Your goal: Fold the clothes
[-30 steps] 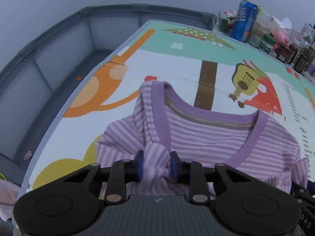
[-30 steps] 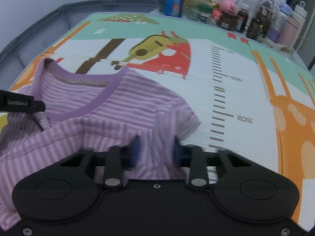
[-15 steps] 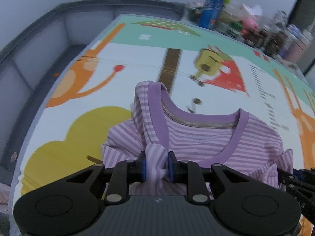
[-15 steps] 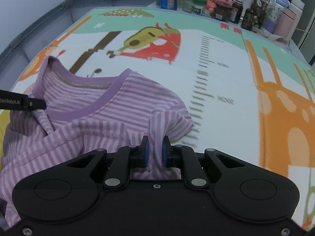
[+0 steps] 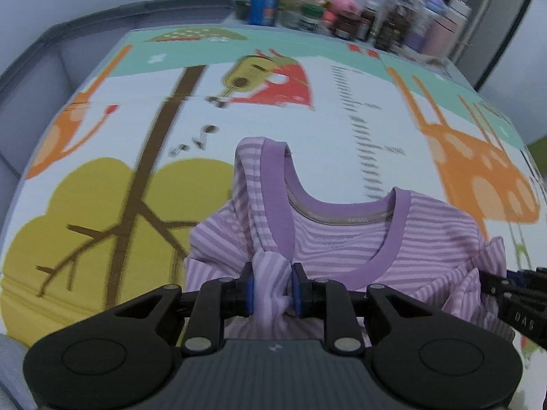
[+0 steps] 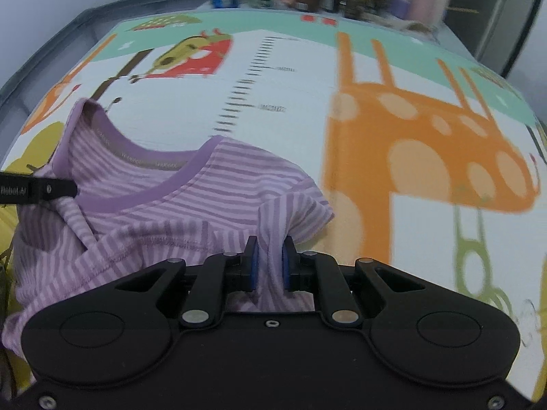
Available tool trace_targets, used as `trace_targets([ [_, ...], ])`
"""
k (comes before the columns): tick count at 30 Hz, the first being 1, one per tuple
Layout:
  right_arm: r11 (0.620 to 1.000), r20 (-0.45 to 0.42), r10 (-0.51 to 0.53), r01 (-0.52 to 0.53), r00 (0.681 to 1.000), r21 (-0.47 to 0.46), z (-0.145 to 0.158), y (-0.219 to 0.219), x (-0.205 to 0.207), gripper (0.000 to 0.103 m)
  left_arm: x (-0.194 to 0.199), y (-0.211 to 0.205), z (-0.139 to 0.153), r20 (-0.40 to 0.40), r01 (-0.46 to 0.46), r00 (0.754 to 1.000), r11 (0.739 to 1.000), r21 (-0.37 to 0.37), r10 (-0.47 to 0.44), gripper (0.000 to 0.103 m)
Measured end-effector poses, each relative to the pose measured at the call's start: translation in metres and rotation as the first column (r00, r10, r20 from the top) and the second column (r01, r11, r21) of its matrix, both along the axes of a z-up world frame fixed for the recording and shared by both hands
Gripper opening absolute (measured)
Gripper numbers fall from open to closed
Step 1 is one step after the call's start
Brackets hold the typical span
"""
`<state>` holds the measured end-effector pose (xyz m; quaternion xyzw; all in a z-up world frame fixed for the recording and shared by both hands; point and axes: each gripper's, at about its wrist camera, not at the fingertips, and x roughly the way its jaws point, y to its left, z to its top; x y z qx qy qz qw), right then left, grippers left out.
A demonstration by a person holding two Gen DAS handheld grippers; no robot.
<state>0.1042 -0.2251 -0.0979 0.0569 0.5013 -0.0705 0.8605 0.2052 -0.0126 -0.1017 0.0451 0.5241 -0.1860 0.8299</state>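
Lilac striped shirt (image 5: 345,239) pinched at two points: left tool (image 5: 272,285) nearly shut on a bunch beside the collar, right tool (image 6: 270,263) nearly shut on a sleeve fold. Gathered near the front edge of the picture-printed mat (image 6: 393,78), collar raised. Paired grips probably meant to keep the shoulders taut for spreading flat before folding.
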Motion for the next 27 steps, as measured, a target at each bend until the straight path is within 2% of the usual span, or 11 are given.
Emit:
trace_targets([
  [8,0.996,0.012,-0.090,0.090,0.996,-0.001,0.012,-0.057,-0.051,0.012,-0.037,-0.050,0.009,0.011,0.088,0.996,0.996,-0.017,-0.087,0.023],
  [13,0.991,0.035,-0.133,0.134,0.990,-0.013,0.022,-0.088,-0.070,0.012,-0.046,-0.085,0.017,0.040,0.131,0.991,0.991,-0.009,-0.131,0.023],
  [19,0.986,0.091,-0.168,0.169,0.982,-0.005,0.044,-0.126,-0.065,0.011,-0.037,-0.114,0.031,0.073,0.133,0.989,0.991,-0.013,-0.132,0.023],
  [27,0.985,0.174,-0.171,0.173,0.970,-0.001,0.076,-0.160,-0.038,0.011,-0.008,-0.133,0.060,0.114,0.123,0.987,0.990,-0.063,-0.116,0.023],
])
